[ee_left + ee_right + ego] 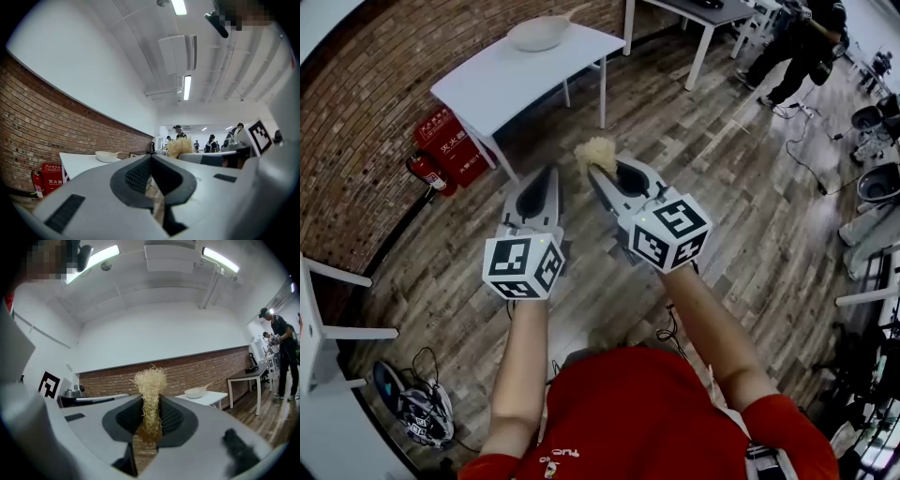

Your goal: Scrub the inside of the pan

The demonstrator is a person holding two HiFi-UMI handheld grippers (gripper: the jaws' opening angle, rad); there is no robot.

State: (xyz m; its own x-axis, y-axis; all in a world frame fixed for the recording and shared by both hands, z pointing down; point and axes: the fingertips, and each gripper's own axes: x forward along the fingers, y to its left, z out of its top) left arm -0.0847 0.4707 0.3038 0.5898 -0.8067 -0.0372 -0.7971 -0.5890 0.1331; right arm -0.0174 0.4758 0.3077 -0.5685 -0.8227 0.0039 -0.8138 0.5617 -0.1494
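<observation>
pan [540,34]: far off, its inside too small to tell.
scrubber [150,397]: lower end hidden between the jaws.

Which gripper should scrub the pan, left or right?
Probably the right. The right gripper is shut on the straw-coloured scrubber, while the left gripper is shut with nothing in it. The pan sits on the white table ahead, away from both.

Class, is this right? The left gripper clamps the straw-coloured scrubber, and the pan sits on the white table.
No: the right gripper clamps the scrubber, as the right gripper view shows; the left gripper is shut, empty. The pan does sit on the white table.
</observation>
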